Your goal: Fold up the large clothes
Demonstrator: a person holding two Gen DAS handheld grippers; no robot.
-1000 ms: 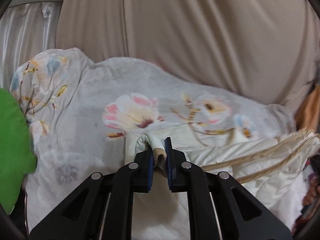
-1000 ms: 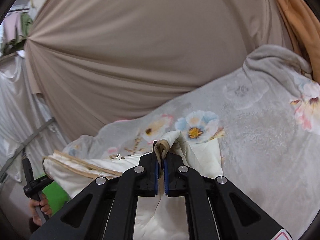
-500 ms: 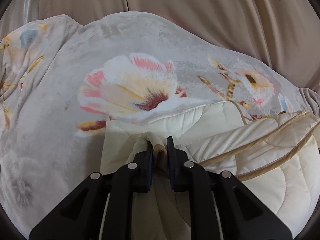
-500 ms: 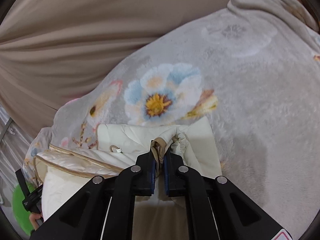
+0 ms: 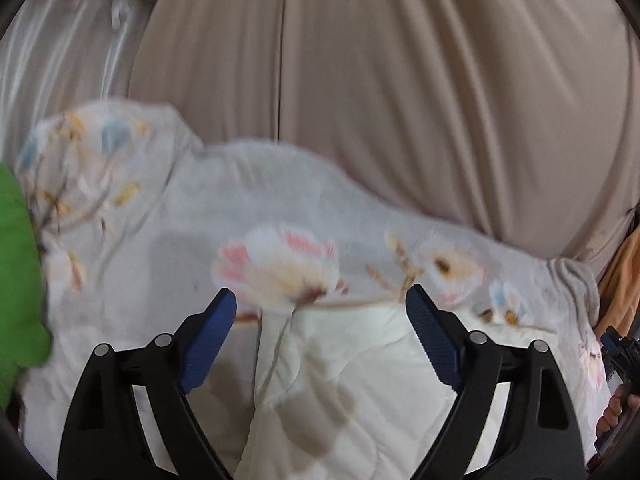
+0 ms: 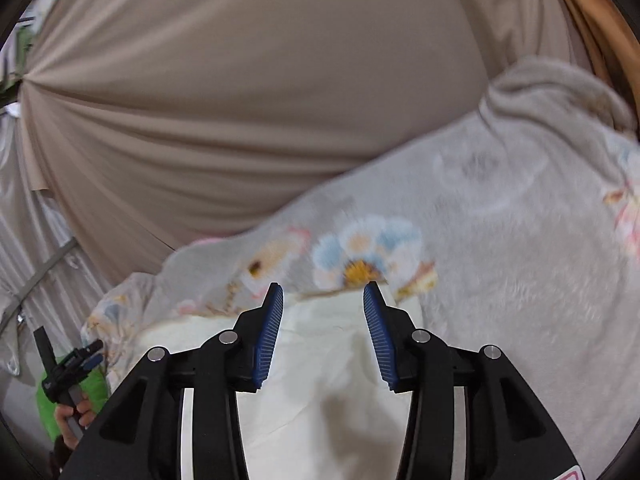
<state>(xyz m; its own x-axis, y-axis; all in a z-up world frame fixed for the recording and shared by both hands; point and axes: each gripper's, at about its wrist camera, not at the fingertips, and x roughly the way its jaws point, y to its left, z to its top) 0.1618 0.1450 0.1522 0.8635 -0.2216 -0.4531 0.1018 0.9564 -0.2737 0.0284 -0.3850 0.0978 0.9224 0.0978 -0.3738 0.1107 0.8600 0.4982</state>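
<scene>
A cream quilted garment (image 5: 344,364) lies folded on a grey floral blanket (image 5: 168,248). My left gripper (image 5: 320,304) hangs just above the garment's far edge, its jaws opening wide with nothing pressed between the blue pads. In the right wrist view the same cream garment (image 6: 320,360) lies below my right gripper (image 6: 323,292), whose jaws are also opening and grip nothing. The garment's top edge sits against the blue flower print of the blanket (image 6: 520,264).
Beige curtains (image 5: 400,100) hang behind the bed. A green cushion (image 5: 16,288) lies at the left edge. Orange fabric (image 6: 592,12) hangs at the right. A hand holding the other gripper (image 6: 68,372) shows at the lower left of the right wrist view.
Both grippers let go of the cream garment's folded edge, which they held shut before, and their jaws spread. Both pulled back from the blanket, and the garment now lies flat.
</scene>
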